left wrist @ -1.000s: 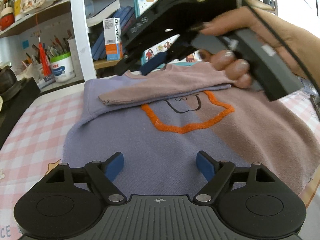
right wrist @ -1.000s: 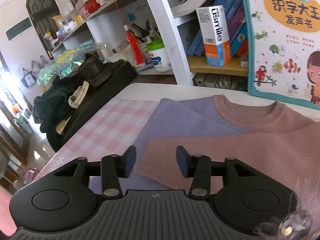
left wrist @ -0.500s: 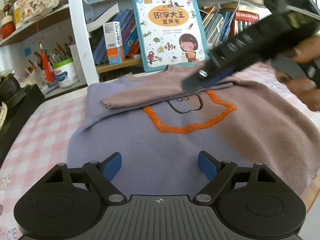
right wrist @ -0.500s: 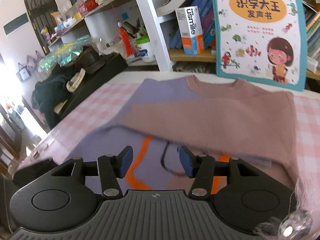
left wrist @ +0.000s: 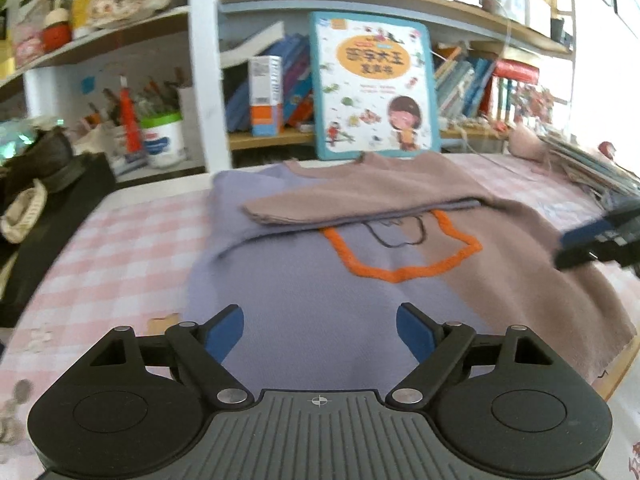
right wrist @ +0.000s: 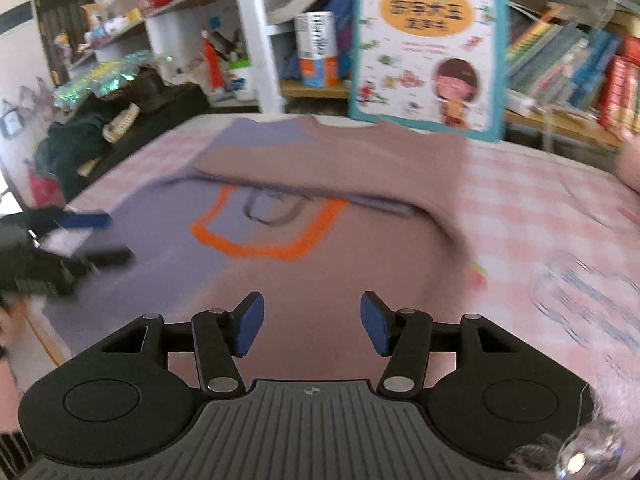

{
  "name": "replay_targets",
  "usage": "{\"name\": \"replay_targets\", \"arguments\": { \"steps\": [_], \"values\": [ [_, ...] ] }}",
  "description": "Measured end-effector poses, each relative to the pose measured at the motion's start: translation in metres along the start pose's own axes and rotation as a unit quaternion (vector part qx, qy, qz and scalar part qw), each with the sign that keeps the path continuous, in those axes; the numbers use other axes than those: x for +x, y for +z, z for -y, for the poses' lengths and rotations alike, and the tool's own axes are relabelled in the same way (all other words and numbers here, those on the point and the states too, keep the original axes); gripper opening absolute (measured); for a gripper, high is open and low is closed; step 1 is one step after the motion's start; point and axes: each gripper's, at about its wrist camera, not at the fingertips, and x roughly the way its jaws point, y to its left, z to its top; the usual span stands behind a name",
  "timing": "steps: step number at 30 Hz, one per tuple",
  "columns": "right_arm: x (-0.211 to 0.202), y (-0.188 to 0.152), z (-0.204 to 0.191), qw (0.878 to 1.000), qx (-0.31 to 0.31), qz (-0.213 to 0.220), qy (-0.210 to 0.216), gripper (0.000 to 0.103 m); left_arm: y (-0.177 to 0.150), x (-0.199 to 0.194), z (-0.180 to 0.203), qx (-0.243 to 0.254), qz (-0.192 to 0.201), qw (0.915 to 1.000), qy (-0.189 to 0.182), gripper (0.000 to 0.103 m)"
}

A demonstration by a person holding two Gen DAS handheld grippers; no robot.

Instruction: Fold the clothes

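**Sweater flat, both claws empty**

My left claw point(left wrist: 319, 334) hangs over the sweater's point(left wrist: 304, 280) lilac near hem, jaws spread wide, gripping nothing. Sweater lies flat on the pink-checked counter point(left wrist: 120, 240), front up, orange outline point(left wrist: 400, 260) showing; one mauve sleeve point(left wrist: 360, 204) is folded across the chest. A picture book point(left wrist: 374, 88) stands behind the collar. My right claw point(right wrist: 312, 328) is over the mauve half, jaws parted, nothing held.

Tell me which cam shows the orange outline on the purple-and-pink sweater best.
Left wrist view: the orange stitched outline is fairly sharp, mid-frame on the purple-and-pink sweater, its top tucked under the folded pink sleeve. Right wrist view shows the outline too, but motion-blurred.
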Motion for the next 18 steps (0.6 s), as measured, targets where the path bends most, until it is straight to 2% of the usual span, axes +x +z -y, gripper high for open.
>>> {"name": "replay_targets", "arguments": {
  "steps": [5, 12, 14, 17, 18],
  "values": [
    [-0.029, -0.028, 0.013, 1.0, 0.0, -0.004, -0.028, 0.052, -0.001, -0.018, -0.012, -0.006, -0.013, 0.9997, 0.018, 0.086],
    [-0.049, -0.049, 0.023, 0.999, 0.016, -0.022, -0.027, 0.053, -0.016, -0.035, -0.022, -0.014, -0.053, 0.9982, 0.027, 0.086],
    [-0.053, -0.055, 0.027, 0.999, 0.022, -0.027, -0.029, 0.053, -0.021, -0.038, -0.028, -0.024, -0.061, 0.9974, 0.029, 0.083],
    [-0.058, -0.063, 0.034, 0.998, 0.04, -0.032, -0.028, 0.052, -0.028, -0.04, -0.037, -0.041, -0.07, 0.9963, 0.028, 0.074],
    [-0.058, -0.066, 0.035, 0.998, 0.047, -0.032, -0.023, 0.052, -0.029, -0.04, -0.039, -0.046, -0.073, 0.9959, 0.029, 0.069]
  ]
}}
